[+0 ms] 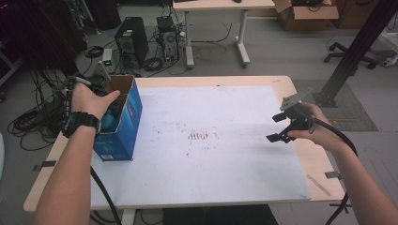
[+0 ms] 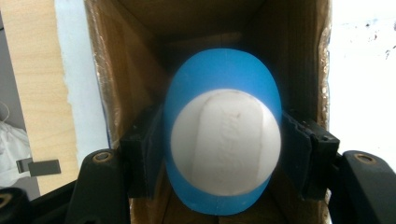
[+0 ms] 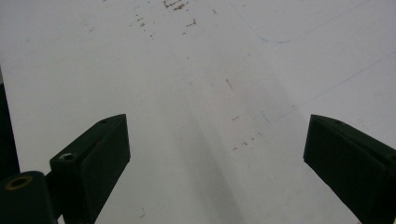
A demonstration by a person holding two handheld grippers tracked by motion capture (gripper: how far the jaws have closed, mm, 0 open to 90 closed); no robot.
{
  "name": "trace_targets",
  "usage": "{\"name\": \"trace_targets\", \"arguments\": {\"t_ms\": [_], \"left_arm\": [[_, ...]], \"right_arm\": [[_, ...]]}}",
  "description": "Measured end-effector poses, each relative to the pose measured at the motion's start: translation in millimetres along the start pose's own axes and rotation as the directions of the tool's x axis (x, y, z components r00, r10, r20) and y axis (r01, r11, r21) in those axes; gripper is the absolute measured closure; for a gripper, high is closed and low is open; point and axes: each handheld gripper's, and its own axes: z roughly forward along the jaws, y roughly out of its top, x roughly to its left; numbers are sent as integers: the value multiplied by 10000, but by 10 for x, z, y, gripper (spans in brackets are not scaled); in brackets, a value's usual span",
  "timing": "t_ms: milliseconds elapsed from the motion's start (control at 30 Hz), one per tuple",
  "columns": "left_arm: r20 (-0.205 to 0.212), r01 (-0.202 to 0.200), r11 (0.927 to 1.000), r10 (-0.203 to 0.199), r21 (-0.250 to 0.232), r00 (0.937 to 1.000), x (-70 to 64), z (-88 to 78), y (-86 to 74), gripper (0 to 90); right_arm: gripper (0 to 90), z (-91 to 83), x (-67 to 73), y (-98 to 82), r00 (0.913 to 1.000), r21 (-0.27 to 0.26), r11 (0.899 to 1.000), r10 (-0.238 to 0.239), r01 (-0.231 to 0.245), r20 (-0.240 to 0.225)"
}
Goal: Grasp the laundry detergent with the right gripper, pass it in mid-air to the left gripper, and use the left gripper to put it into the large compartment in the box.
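Cardboard forms the tall blue box (image 1: 123, 123) that stands upright at the left edge of the white board (image 1: 220, 140) in the high view, its top open; the left hand (image 1: 89, 101) is placed over that opening, with the left gripper (image 1: 110, 117) pointed down into it, while the right gripper (image 1: 281, 127) is held well apart above the board's right side, jaws spread and nothing between them. A wooden table (image 1: 300, 89) is seen beneath the board, and beyond it a grey floor with a computer tower (image 1: 131, 41), tangled cables (image 1: 28, 124) and a second desk (image 1: 220, 5). In the left gripper view, a blue-and-white rounded bottle (image 2: 223, 140) is seen end-on, clamped between the jaws at its widest sides, inside the brown walls of the box (image 2: 116, 70). The bottle is judged to be light, stiff plastic with a smooth, curved and probably slippery shell, so a grip across the middle of its flanks is thought safest; a hold nearer either end could let it squirt out. The fit within the box is close, and scraping on the walls is to be expected. In the right gripper view, the jaws are seen wide apart over bare, faintly stained white board (image 3: 196, 70), with nothing held.
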Motion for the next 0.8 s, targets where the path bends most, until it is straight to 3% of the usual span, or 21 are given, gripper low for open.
{"name": "trace_targets", "arguments": {"t_ms": [400,800], "left_arm": [[-100,-94,10000,94,30,9999,-13,-49,10,352],[-98,-704,9966,701,-422,9975,-139,-450,43,278]], "right_arm": [[72,-14,11,-30,10000,31,10000,72,-72,17],[72,-43,60,-27,10000,36,10000,20,-20,5]]}}
